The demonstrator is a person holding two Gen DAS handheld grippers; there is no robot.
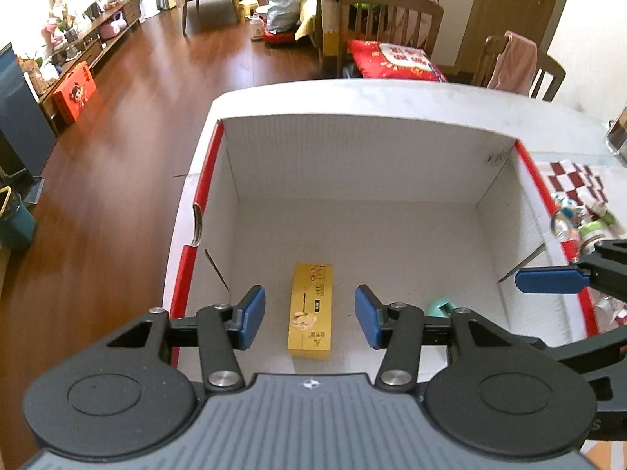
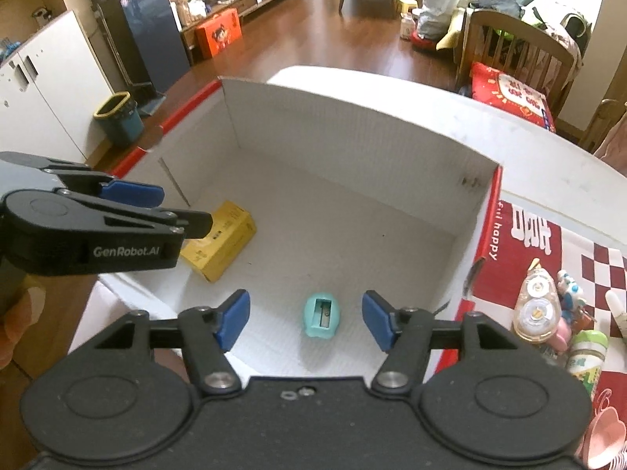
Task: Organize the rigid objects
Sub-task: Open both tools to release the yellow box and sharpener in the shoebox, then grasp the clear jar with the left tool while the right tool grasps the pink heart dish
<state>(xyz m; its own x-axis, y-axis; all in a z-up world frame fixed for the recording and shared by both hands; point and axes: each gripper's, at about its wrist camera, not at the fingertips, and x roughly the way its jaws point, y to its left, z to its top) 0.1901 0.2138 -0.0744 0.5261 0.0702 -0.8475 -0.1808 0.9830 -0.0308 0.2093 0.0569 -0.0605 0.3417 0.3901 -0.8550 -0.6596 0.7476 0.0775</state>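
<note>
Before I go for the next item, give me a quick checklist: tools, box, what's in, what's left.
1. Left tool open, holding nothing: ok.
2. Right tool open, holding nothing: ok.
3. Yellow carton lying flat on the floor of the white box: ok.
4. Teal pencil sharpener inside the box: ok.
5. Correction tape and small bottle outside the box, to its right: not ok.
6. Firm grip spot on the tape: cannot tell.

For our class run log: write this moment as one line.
left tool: open, over yellow box | right tool: open, over teal sharpener | both items in white carton
</note>
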